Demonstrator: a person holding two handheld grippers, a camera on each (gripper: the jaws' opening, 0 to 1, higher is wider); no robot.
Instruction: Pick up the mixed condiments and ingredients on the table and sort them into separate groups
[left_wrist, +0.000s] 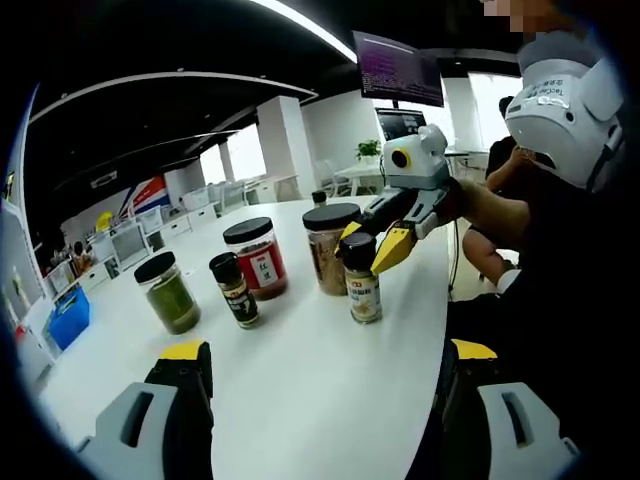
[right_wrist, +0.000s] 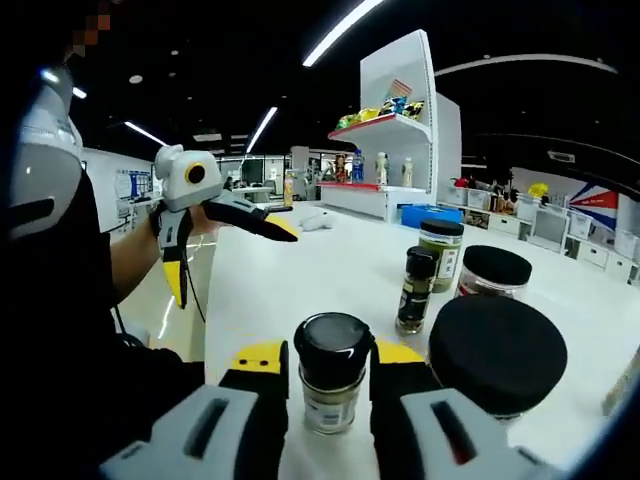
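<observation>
The right tool (right_wrist: 330, 372) has its jaws set either side of a small black-capped spice bottle (right_wrist: 333, 385) standing on the white tabletop (right_wrist: 310, 270); they look closed onto its shoulders, though whether firm contact is made I cannot tell for sure. In the left gripper view the same bottle (left_wrist: 362, 280) sits at about 1 o'clock from centre, with that tool's yellow tips around its cap. The left tool (left_wrist: 325, 365) hangs spread and empty at 6 o'clock.

Just beside the bottle stands a wide brown-filled jar (left_wrist: 330, 248); a red-labelled jar (left_wrist: 257, 257), a slim dark shaker (left_wrist: 234, 289) and a green-filled jar (left_wrist: 168, 292) line up toward 9 o'clock.

To do this well, I judge the grip should be low on the neck, lifted straight up so the neighbouring jar isn't nudged, then carried clear.
</observation>
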